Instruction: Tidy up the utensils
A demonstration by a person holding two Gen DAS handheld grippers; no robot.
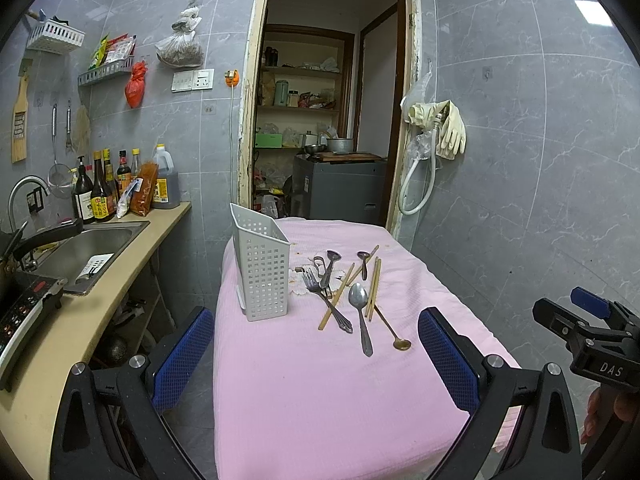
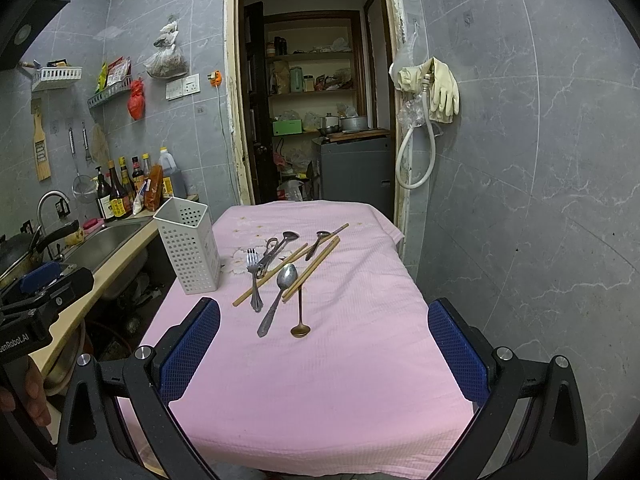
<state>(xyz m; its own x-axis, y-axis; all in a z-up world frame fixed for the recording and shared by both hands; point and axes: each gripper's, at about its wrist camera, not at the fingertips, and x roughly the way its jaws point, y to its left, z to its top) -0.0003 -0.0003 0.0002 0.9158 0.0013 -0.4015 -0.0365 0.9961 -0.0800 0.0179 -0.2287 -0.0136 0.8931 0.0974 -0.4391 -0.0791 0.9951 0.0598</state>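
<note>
A white perforated utensil holder (image 1: 262, 270) (image 2: 188, 246) stands empty on the pink table cloth (image 1: 320, 392) (image 2: 320, 360). To its right lies a loose pile: a fork (image 1: 320, 294) (image 2: 253, 276), a large steel spoon (image 1: 360, 316) (image 2: 280, 290), a bronze long-handled spoon (image 1: 394, 334) (image 2: 300, 316), wooden chopsticks (image 1: 374, 288) (image 2: 312, 266) and smaller spoons (image 1: 330, 266) (image 2: 320, 240). My left gripper (image 1: 316, 360) hovers open before the pile, nothing between its blue pads. My right gripper (image 2: 324, 356) is open too, well short of the utensils.
A counter (image 1: 80, 336) with a steel sink (image 1: 92, 248), sauce bottles (image 1: 104, 192) and an induction hob (image 1: 24, 312) runs along the left. An open doorway (image 1: 324, 120) lies behind the table. A tiled wall with hanging gloves (image 1: 448, 128) stands to the right.
</note>
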